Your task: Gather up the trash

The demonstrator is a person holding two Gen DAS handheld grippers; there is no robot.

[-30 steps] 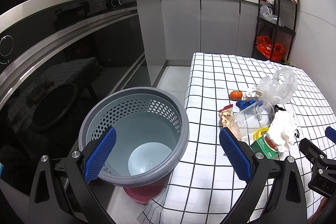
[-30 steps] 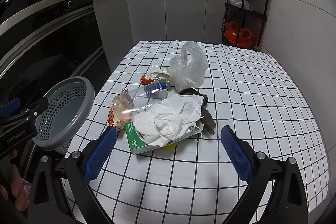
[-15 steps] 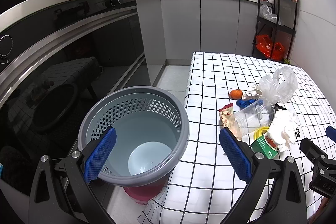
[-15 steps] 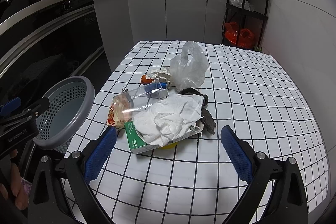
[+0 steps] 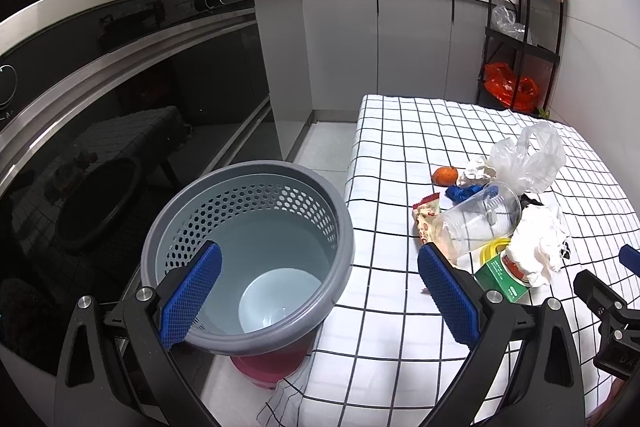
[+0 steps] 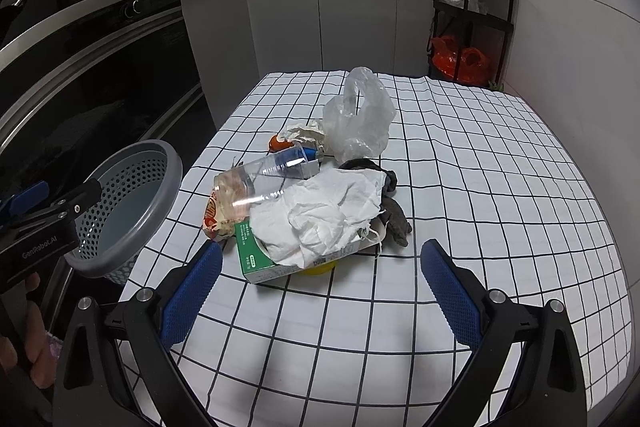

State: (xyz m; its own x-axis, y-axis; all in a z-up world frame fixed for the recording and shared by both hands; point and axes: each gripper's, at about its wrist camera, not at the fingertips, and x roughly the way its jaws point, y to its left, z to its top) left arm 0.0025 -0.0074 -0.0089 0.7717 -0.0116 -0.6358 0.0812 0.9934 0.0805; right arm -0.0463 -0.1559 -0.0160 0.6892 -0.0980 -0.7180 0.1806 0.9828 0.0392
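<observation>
On the checked tablecloth (image 6: pixel 460 187) I see the trash sitting in one loose pile near the table's left edge. From the right wrist camera: a crumpled white tissue (image 6: pixel 320 211) lies on top of a green and white carton (image 6: pixel 256 255), with something yellow (image 6: pixel 316 269) poking out from under the carton's near side. A clear plastic cup (image 6: pixel 268 179) lies on its side just behind the tissue, its base touching a red and white snack wrapper (image 6: pixel 214 217). A dark grey rag (image 6: pixel 394 217) lies against the right side of the tissue. Behind the cup are a small orange fruit (image 6: pixel 276 143), a bit of crumpled paper (image 6: pixel 300 133) and a clear plastic bag (image 6: pixel 360 123) standing up loosely.

My right gripper (image 6: pixel 320 291) hangs above the bare cloth just in front of the carton, blue pads spread wide, nothing between them. No contact with the pile.

My left gripper (image 5: pixel 320 291) is likewise spread wide and empty. It hovers over the gap between table and bin: the left pad shows in front of the inside of the grey perforated wastebasket (image 5: pixel 340 203), the right pad over the cloth near the cup (image 5: pixel 480 219). The wastebasket stands off the table's left edge, just beside it. I can see only a pale round bottom inside; whether that is a loose item I cannot tell.

A fingertip (image 6: pixel 32 283) shows behind the left gripper's body in the right camera.
</observation>
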